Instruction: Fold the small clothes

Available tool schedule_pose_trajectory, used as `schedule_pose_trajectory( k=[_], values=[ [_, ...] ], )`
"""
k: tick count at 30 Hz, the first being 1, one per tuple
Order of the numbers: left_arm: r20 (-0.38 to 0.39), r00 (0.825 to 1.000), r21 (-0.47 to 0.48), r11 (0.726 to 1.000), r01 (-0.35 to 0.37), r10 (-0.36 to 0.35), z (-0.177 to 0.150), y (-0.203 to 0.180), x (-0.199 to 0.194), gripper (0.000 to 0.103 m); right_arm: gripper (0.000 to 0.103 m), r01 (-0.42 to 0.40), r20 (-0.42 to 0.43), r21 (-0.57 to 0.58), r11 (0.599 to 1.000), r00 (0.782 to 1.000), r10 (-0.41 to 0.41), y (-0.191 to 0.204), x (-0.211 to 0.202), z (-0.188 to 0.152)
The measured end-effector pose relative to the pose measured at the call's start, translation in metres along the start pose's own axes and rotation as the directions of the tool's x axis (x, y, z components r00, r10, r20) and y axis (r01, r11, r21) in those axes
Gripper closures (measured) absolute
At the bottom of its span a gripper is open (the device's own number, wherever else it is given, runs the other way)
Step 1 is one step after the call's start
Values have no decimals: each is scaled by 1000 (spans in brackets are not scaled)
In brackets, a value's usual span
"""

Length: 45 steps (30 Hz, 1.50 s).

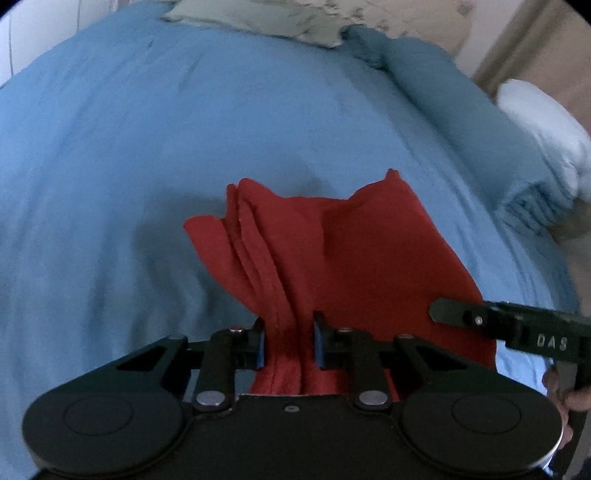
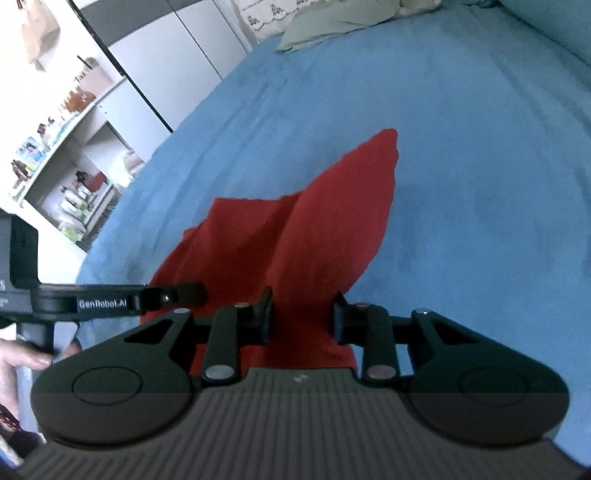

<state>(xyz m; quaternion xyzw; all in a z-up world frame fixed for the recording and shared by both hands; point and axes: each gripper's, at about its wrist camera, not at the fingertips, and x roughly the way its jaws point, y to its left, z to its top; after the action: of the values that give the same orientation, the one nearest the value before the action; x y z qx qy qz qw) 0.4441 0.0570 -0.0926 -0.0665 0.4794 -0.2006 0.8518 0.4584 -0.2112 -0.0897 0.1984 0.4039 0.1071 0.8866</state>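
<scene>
A small red garment (image 1: 332, 243) hangs bunched above the blue bedspread (image 1: 147, 147). My left gripper (image 1: 289, 339) is shut on a gathered edge of it, with folds fanning out ahead. My right gripper (image 2: 303, 317) is shut on another edge of the same red garment (image 2: 314, 229), which rises to a point ahead. The right gripper's finger shows in the left wrist view (image 1: 458, 314) at the garment's right edge. The left gripper's finger shows in the right wrist view (image 2: 177, 291) at the garment's left edge.
A grey-green cloth (image 1: 258, 18) lies at the far end of the bed. A blue pillow (image 1: 443, 85) and a white pillow (image 1: 543, 125) lie on the right. White shelves (image 2: 66, 147) with small items stand left of the bed.
</scene>
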Motion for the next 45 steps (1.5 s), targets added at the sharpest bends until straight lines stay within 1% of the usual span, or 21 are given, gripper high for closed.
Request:
schedule_pose_trajectory(
  k=[4, 6, 9, 12, 14, 16, 17, 18, 20, 22, 23, 24, 26, 30, 32, 35, 37, 39, 43, 44, 45],
  values=[
    [36, 999, 28, 999, 29, -30, -39, -39, -32, 78, 58, -15, 28, -9, 1000, 999, 15, -9, -59, -20],
    [47, 998, 58, 998, 28, -31, -61, -60, -36, 78, 58, -26, 39, 0, 1000, 999, 26, -19, -89, -40],
    [35, 999, 74, 997, 38, -41, -100, -85, -26, 78, 58, -43, 34, 24, 999, 998, 43, -39, -116, -70],
    [3, 999, 64, 997, 36, -36, -130, -98, -3, 78, 58, -14, 23, 8, 1000, 1000, 14, -59, -124, -104],
    [21, 1000, 81, 996, -25, 23, -147, -103, 7, 77, 58, 11, 4, 10, 1000, 1000, -11, -76, -118, -126],
    [53, 997, 101, 993, -57, 52, -157, -100, 14, 71, 57, 27, 18, 9, 1000, 999, -27, -91, -112, -144],
    [67, 996, 103, 993, -64, 58, -160, -98, 12, 64, 55, 13, 27, 22, 1000, 1000, -13, -98, -109, -150],
    [74, 995, 105, 992, -72, 64, -165, -95, 13, 61, 53, -3, 36, 43, 999, 999, 2, -106, -107, -155],
    [75, 994, 111, 990, -82, 74, -169, -93, 11, 57, 47, -43, 58, 94, 995, 998, 38, -119, -107, -162],
    [85, 992, 100, 990, -97, 89, -168, -93, 11, 43, 44, -59, 62, 109, 992, 997, 52, -123, -107, -164],
    [88, 990, 95, 989, -114, 106, -168, -93, 8, 32, 40, -64, 66, 102, 993, 996, 57, -122, -109, -164],
    [101, 987, 92, 987, -131, 122, -169, -94, 4, 26, 37, -59, 69, 86, 994, 996, 53, -120, -110, -164],
    [124, 982, 89, 985, -151, 140, -173, -91, -2, 23, 25, -19, 92, 39, 999, 996, 15, -112, -120, -166],
    [122, 979, 53, 984, -170, 162, -179, -87, 2, 20, 24, 24, 141, -23, 999, 990, -21, -110, -134, -173],
    [113, 979, 42, 984, -176, 170, -183, -83, 6, 17, 24, 70, 137, -33, 997, 988, -65, -111, -132, -177],
    [99, 976, 28, 980, -196, 193, -184, -81, 15, 17, 24, 103, 109, -18, 994, 989, -101, -118, -124, -183],
    [109, 974, 14, 979, -203, 200, -184, -84, 11, 17, 24, 123, 108, -31, 992, 987, -119, -118, -122, -187],
    [145, 968, 16, 978, -209, 205, -183, -89, -8, 20, 24, 129, 142, -48, 991, 982, -121, -111, -129, -188],
    [241, 947, 61, 971, -233, 212, -177, -109, -63, 18, 23, 115, 232, -109, 987, 969, -87, -82, -174, -189],
    [264, 939, 62, 968, -242, 218, -175, -115, -79, 15, 21, 127, 247, -138, 982, 965, -90, -70, -189, -189],
    [287, 933, 61, 967, -246, 219, -175, -120, -96, 7, 17, 139, 268, -157, 978, 959, -94, -57, -205, -189]
  ],
)
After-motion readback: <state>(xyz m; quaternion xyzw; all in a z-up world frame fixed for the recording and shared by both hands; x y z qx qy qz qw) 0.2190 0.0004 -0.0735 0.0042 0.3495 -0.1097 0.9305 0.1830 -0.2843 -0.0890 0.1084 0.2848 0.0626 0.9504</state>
